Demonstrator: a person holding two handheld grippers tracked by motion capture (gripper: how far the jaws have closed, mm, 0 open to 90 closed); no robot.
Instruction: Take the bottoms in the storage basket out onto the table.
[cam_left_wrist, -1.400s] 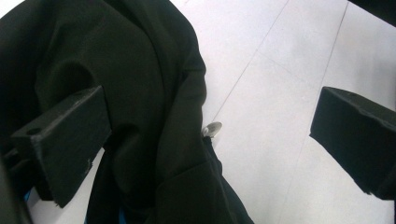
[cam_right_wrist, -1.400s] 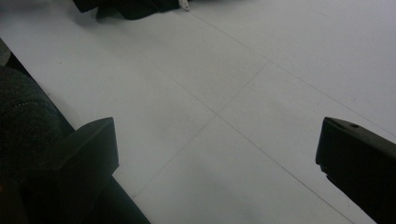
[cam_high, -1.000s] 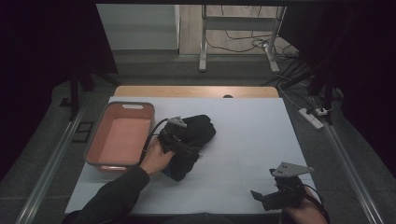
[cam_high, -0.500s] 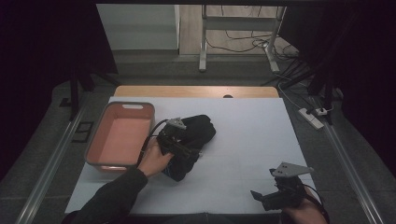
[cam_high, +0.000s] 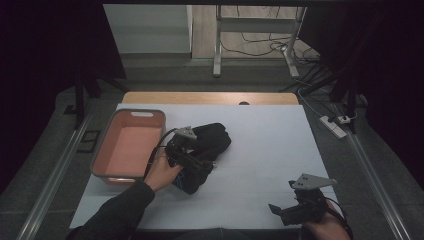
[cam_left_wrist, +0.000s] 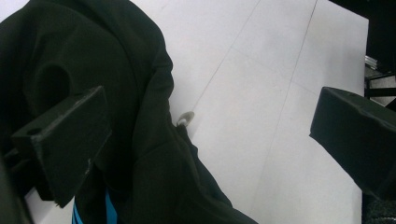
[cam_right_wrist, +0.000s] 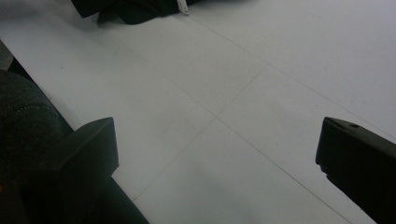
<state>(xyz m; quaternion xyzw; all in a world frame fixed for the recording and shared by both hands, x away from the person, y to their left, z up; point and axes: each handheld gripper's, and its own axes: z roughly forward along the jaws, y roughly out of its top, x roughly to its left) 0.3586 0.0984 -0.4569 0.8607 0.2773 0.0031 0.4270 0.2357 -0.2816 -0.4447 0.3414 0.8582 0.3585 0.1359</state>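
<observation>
Little has shifted since the earlier high views: left gripper (cam_high: 196, 161) sits at the same spot over the black garment (cam_high: 212, 142), perhaps nudged slightly toward its near end; right gripper (cam_high: 286, 212) has not moved from the near right corner of the white table (cam_high: 270, 145).

Garment position: bunched in a heap left of table centre, just beside the pink tray (cam_high: 129, 145), apart from its rim as far as can be told. A strip of blue (cam_left_wrist: 108, 207) shows at the near fold, and a small pale loop or tag (cam_left_wrist: 185, 118) pokes out at the cloth edge.

Left gripper: jaws spread wide. In the left gripper view one jaw lies over the dark cloth, the other stands off over bare table; nothing is pinched between them. Right gripper: jaws also apart, holding nothing, resting above bare table with the garment's edge (cam_right_wrist: 135, 8) far ahead.

Step in hand, as judged: taking a first hold on the garment with the left gripper.

Notes for doing it well:
- Bring the free jaw in so that a fold lies between both pads before closing; at present the cloth is under one jaw only.
- Take a single outer layer or a hem, not the whole bundle, otherwise the heap lifts as one lump.
- Go low enough to catch the cloth against the table, then lift slowly.
- Right gripper may be needed to pin or take a second corner.
</observation>
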